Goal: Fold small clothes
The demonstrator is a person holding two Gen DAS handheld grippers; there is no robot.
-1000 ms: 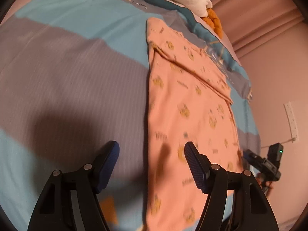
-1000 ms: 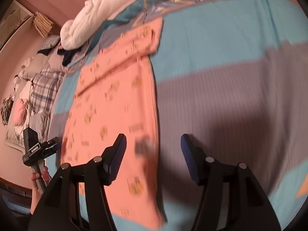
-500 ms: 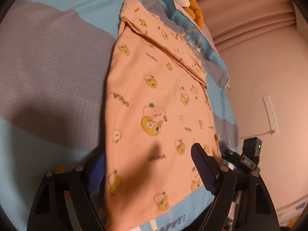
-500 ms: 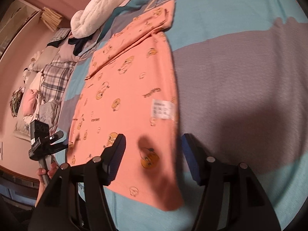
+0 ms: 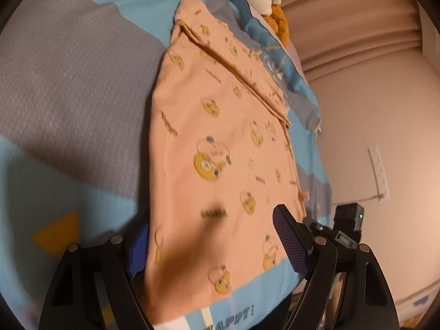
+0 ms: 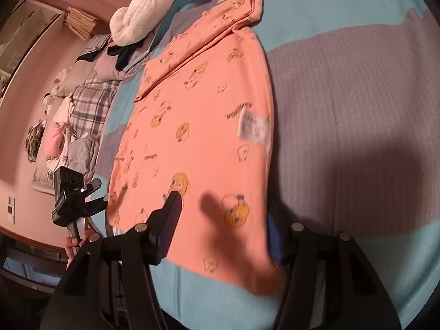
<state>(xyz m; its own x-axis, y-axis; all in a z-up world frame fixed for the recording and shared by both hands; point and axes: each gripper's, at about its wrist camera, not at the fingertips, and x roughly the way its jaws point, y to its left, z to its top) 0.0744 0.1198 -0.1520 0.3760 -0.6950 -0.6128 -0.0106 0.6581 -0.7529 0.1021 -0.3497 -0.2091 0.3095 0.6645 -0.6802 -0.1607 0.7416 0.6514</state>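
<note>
Fingers (image 5: 288, 244) of the left gripper (image 5: 214, 247) are apart, straddling the near left corner of the peach printed garment (image 5: 220, 143); one finger sits partly under its edge. Right gripper (image 6: 222, 228) fingers (image 6: 167, 220) likewise apart at the near right corner. Garment lies flat on the bed (image 6: 343, 88), sleeves folded across the far end. White care label (image 6: 253, 128) showing near its right edge.

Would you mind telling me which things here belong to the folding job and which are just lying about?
Job:
peach shirt
left hand-held gripper
right hand-held gripper

Lying about:
white towel
plaid pillow
orange toy
bedspread, only the surface underneath
</note>
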